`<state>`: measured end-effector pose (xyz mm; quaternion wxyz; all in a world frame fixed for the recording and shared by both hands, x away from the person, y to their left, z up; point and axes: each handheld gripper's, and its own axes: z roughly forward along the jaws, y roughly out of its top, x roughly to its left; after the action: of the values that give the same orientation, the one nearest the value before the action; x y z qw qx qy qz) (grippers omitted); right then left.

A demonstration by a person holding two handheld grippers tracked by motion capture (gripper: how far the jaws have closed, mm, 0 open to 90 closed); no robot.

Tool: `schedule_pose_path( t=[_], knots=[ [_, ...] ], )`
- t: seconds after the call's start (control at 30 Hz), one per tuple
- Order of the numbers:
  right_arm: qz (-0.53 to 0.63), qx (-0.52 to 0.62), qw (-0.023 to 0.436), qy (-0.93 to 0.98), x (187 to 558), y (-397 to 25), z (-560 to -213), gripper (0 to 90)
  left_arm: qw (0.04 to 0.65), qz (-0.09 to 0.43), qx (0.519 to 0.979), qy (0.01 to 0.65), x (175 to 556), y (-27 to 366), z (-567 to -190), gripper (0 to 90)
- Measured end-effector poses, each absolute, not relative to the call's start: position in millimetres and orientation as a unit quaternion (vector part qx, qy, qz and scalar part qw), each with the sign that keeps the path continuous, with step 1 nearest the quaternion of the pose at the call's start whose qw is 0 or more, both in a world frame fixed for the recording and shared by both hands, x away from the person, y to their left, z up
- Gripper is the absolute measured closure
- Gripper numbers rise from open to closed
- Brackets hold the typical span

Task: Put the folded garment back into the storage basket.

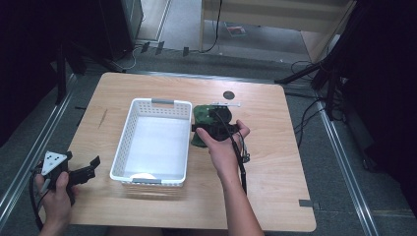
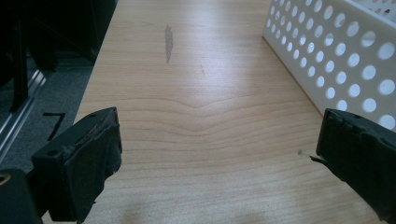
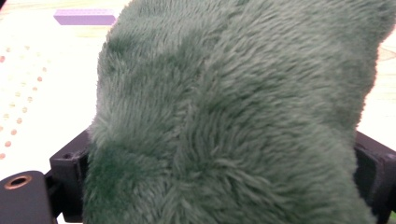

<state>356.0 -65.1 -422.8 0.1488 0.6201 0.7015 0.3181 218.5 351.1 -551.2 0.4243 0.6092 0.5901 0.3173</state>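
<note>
The right gripper [image 1: 204, 129] clamped a green plush toy [image 3: 233, 116] just beside the white basket's [image 1: 125, 142] right wall, while the left gripper [image 1: 91, 167] gaped wide near the table's [image 1: 275, 162] front-left corner.

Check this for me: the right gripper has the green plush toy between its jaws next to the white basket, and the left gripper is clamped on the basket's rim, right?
Not quite. The left gripper holds nothing: the left gripper view shows its jaws wide apart over bare table, beside the white basket and apart from it. The rest stands: the right gripper has the green plush toy between its jaws next to the basket.
</note>
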Motion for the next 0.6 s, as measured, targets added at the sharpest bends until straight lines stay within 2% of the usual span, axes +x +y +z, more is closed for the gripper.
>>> schedule_pose_path(
  t=[0.6],
  knots=[
    [0.329,0.6,0.135,0.717,356.6,-23.5,-414.9,7.9,0.424,0.316,0.61,0.59,218.6,351.3,-551.1,1.3]
  ],
)
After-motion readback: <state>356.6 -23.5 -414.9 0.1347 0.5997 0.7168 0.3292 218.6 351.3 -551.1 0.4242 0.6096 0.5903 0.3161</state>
